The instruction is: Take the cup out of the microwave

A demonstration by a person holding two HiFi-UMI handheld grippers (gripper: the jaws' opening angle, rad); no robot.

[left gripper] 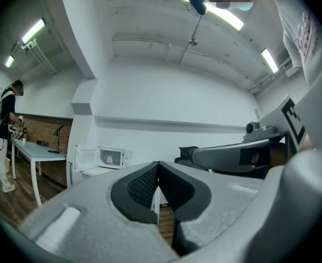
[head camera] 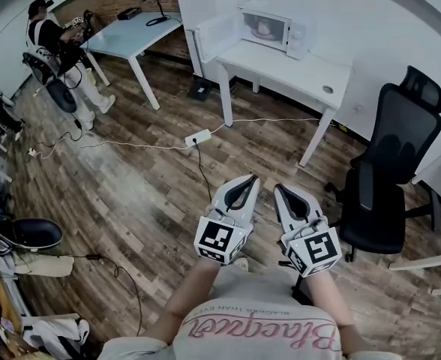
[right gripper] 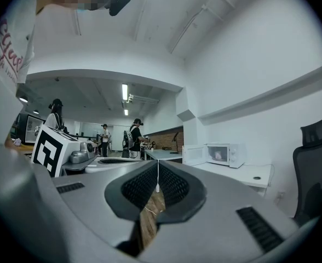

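A white microwave (head camera: 271,28) stands on a white table (head camera: 295,70) against the far wall, its door (head camera: 214,33) swung open to the left. Inside it sits a pale pinkish cup (head camera: 264,27), also small in the left gripper view as the cup (left gripper: 109,159) and in the right gripper view as the cup (right gripper: 218,155). My left gripper (head camera: 250,179) and right gripper (head camera: 279,189) are held side by side close to my chest, over the wooden floor and far from the microwave. Both are shut with nothing between their jaws, as the left gripper (left gripper: 158,164) and right gripper (right gripper: 157,163) show.
A black office chair (head camera: 389,178) stands right of the table. A power strip (head camera: 198,137) and its white cable lie on the floor ahead. At far left a person (head camera: 59,47) stands by another white table (head camera: 134,36). Bags and gear (head camera: 18,235) crowd the left edge.
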